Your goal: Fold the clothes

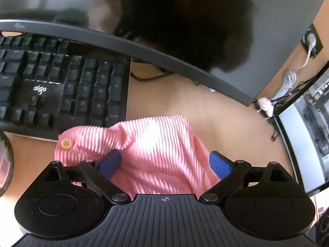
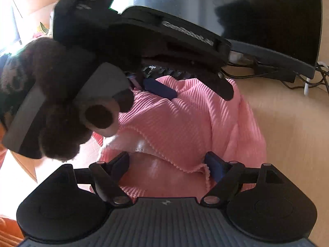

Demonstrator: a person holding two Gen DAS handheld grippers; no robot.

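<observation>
Seen from the left wrist: left gripper [image 1: 165,162] with blue fingers [image 1: 110,162] spread apart, pink ribbed garment [image 1: 152,144] bunched between and above them, not pinched. Lying on the wooden desk [image 1: 226,123], this garment, with an orange button [image 1: 66,143] at its left corner. Just behind it, a black aigo keyboard [image 1: 61,82], its near edge close to the cloth. Above, the dark monitor [image 1: 185,20], with a black cable [image 1: 148,78] under its lower edge. To the far right, a second lit screen [image 1: 304,135], and white cables [image 1: 287,78] hanging from a wall socket [image 1: 311,40]. Seen from the right wrist: right gripper [image 2: 167,164] also with fingers [image 2: 213,165] wide apart, a folded edge of the pink ribbed garment [image 2: 185,123] lying between them, ungripped. At the far side of the cloth, the left gripper [image 2: 160,88] with one blue finger resting on the fabric, held by a hand in a dark fuzzy sleeve [image 2: 57,103]. Beyond, a corner of the aigo keyboard [image 2: 160,71], the monitor [image 2: 267,20] and black cables [image 2: 267,70] on the wooden desk [image 2: 292,133]. No container in either view.
</observation>
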